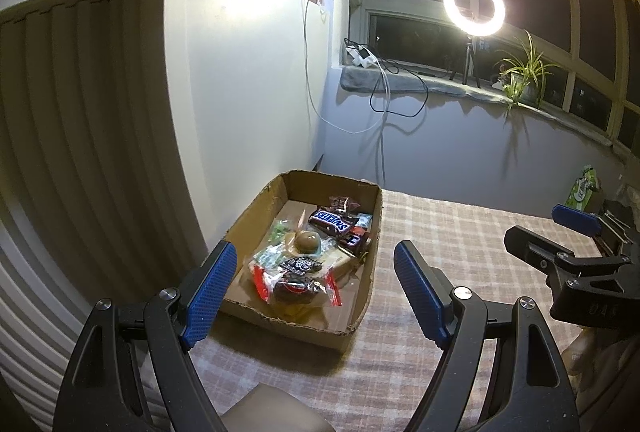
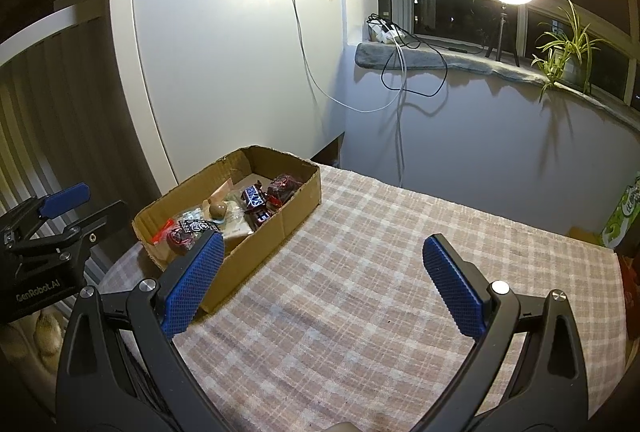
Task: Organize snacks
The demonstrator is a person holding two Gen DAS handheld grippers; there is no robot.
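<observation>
Two grippers wide open and empty above the tabletop [image 2: 360, 272]
Left gripper [image 1: 316, 292] faces the cardboard box [image 1: 362, 296] holding gathered snacks [image 1: 298, 264]; right gripper [image 2: 320, 284] waits beside it

A Snickers bar [image 1: 329, 221] in the cardboard box [image 1: 362, 306] showed its "SNICKERS" lettering upside down. The left gripper [image 2: 64, 210] body carried the mark "GenRobot.AI". Print on the other wrappers could not be read.

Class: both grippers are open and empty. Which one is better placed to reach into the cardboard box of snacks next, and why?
Probably the left gripper: the cardboard box sits directly between its fingers. The right gripper faces bare tablecloth, box off to its left.
</observation>
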